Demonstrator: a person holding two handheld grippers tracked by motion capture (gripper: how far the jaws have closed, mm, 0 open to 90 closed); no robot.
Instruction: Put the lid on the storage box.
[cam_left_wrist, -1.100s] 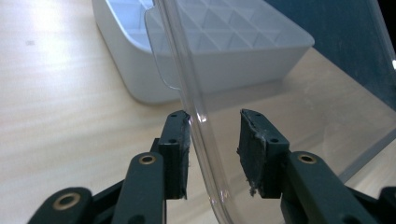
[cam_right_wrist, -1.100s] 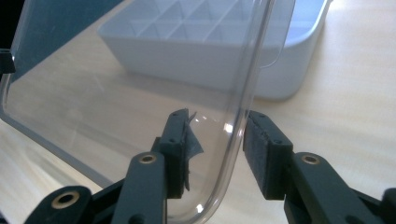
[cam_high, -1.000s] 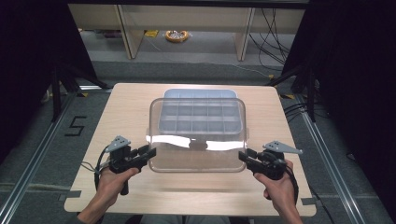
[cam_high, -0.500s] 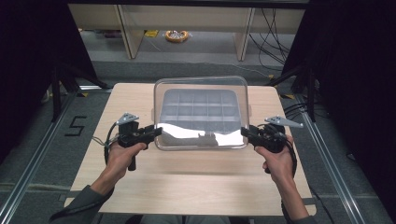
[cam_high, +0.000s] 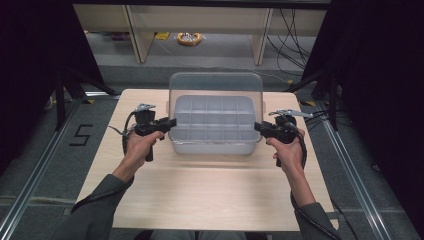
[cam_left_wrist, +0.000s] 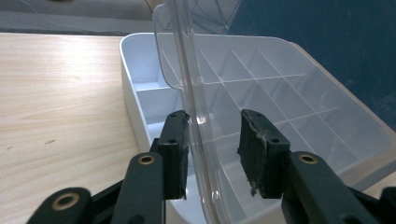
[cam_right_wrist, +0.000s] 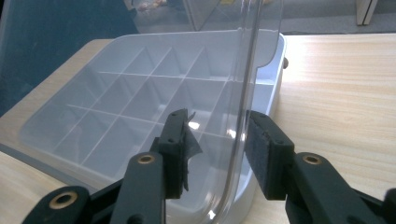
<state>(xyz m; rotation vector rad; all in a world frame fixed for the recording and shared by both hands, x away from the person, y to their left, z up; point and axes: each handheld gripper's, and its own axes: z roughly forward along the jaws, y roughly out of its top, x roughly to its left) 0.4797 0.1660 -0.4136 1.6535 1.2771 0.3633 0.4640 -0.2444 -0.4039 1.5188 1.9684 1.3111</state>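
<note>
A white compartment tray (cam_high: 215, 148) sits on the wooden table (cam_high: 200, 190), its grid of cells uncovered. Its clear lid (cam_high: 215, 85) stands nearly upright over the far side. My left gripper (cam_high: 172, 121) is at the lid's left edge and my right gripper (cam_high: 256, 126) at its right edge, each shut on the lid. In the left gripper view the lid's rim (cam_left_wrist: 198, 116) runs up between the jaws of the left gripper (cam_left_wrist: 215, 135), against the left pad. In the right gripper view the lid's rim (cam_right_wrist: 243, 116) lies by the right pad of the right gripper (cam_right_wrist: 217, 135).
The table's near half lies bare in front of the tray. Behind the table an orange cable coil (cam_high: 189, 38) lies on the floor between shelf legs. Dark curtains hang at both sides, and a "5" marking (cam_high: 80, 135) is on the floor at left.
The lid has swung up from low over the tray to nearly upright. Both hands have moved away from me and a little upward with it.
</note>
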